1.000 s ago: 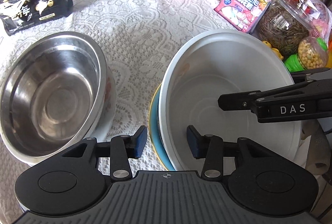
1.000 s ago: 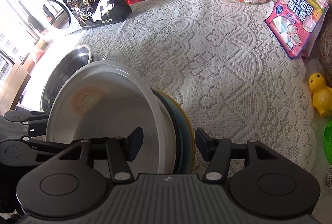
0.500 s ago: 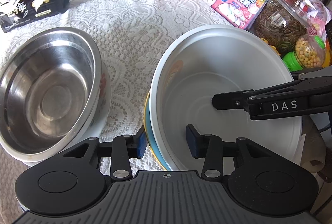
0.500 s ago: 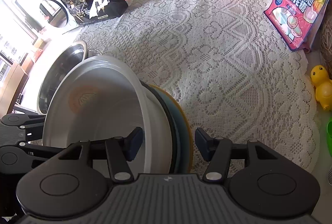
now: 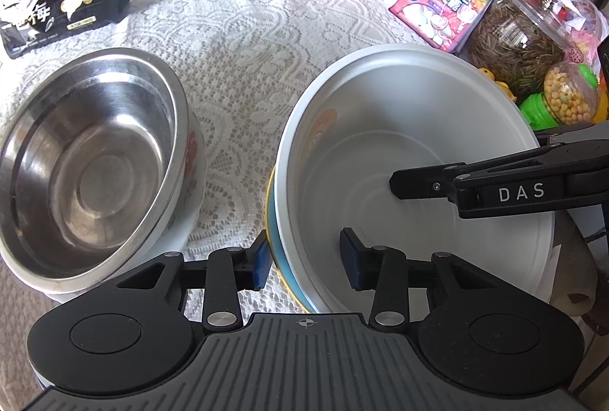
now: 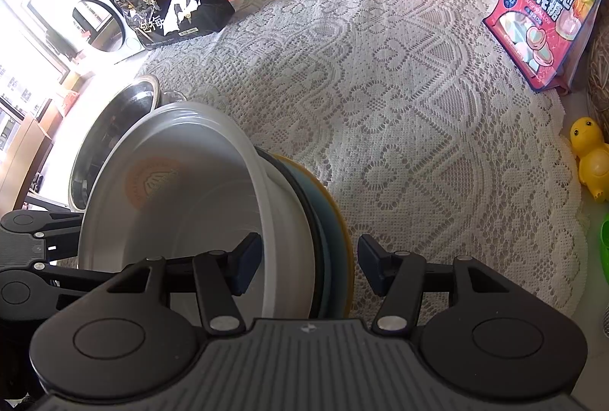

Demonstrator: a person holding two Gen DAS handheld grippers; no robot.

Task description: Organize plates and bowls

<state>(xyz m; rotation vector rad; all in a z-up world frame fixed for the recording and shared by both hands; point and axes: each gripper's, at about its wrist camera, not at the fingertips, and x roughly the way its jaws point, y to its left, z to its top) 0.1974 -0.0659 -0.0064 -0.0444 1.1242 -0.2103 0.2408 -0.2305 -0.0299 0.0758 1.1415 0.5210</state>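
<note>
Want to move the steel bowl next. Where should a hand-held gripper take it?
Grip the steel bowl by its thin rim on the side facing the white bowl, one finger inside, one outside. It sits nested in another bowl, so the wall is covered; only the rim shows.

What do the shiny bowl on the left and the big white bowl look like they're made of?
The shiny bowl looks like stainless steel: brushed, mirror-like reflections and a thin rolled rim. The white bowl could be ceramic, enamel or melamine: smooth, opaque, softly glossy, with a faint orange print on its inner wall. Its look alone doesn't settle which.
</note>
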